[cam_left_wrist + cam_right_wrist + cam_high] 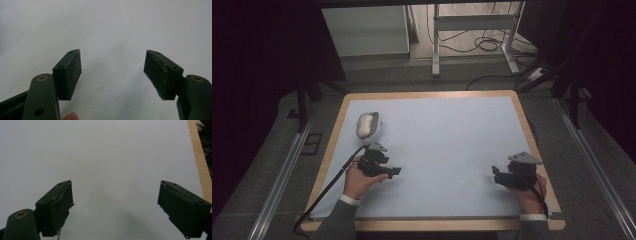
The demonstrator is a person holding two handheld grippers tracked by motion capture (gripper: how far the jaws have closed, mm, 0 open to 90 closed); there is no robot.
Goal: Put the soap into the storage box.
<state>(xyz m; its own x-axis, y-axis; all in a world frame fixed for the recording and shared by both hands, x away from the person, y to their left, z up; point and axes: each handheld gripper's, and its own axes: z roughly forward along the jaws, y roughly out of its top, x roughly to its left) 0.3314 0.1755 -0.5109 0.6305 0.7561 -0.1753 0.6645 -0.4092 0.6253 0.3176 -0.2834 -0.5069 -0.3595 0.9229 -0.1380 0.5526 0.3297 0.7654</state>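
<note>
A white and grey computer mouse (368,124) lies on the pale blue mat (442,145) near its far left corner. Just in front of it, the left gripper (396,171) rests low over the mat in a person's hand, jaws pointing right. In the left gripper view the gripper (112,72) is open, with bare mat between its pads. The right gripper (495,175) sits near the mat's front right, jaws pointing left. It is open in the right gripper view (115,205), nothing between its pads.
The mat covers a wooden table (332,145) whose edge (200,162) shows at the right of the right gripper view. A black cable (329,187) trails from the left gripper off the front left. Beyond the table stand a white frame (472,30) and floor cables.
</note>
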